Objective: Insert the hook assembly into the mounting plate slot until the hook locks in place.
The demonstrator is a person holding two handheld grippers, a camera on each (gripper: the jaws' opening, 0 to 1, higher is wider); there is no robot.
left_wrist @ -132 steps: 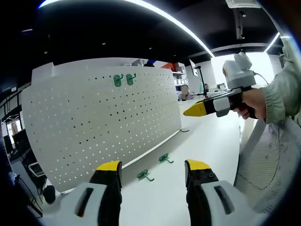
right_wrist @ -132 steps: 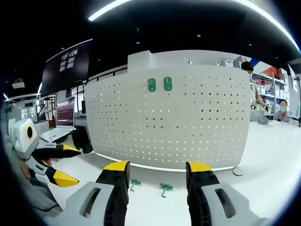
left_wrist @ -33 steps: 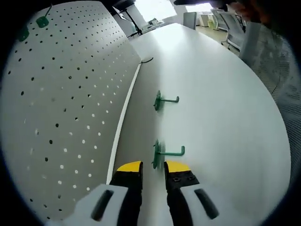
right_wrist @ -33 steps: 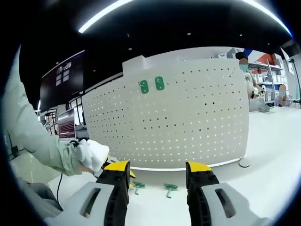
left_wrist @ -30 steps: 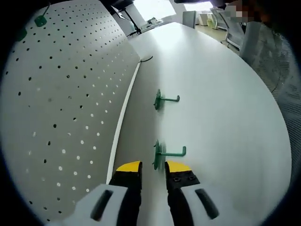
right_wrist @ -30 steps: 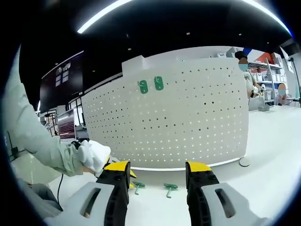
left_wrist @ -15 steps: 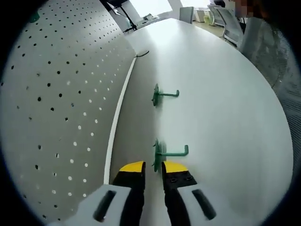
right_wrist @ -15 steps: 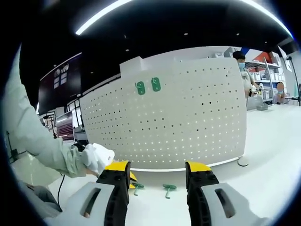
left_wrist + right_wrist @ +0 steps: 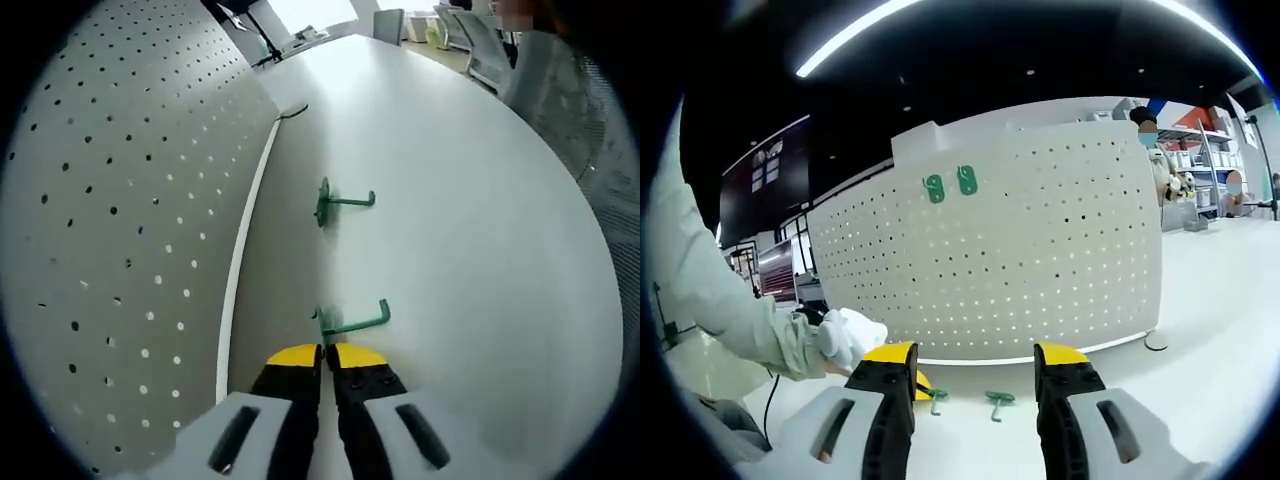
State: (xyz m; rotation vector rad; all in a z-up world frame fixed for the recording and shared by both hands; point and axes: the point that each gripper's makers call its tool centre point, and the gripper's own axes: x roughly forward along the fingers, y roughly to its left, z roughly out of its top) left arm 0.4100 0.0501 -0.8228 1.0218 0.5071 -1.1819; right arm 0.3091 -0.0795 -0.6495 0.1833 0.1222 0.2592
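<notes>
Hook [image 9: 352, 323] at lower centre is clenched in the left gripper [image 9: 324, 354]; right gripper [image 9: 976, 352] jaws spread wide near the pegboard [image 9: 1040, 270].

Left gripper [image 9: 327, 352] has its jaws pressed together; right gripper [image 9: 975, 352] holds its jaws wide apart.
</notes>
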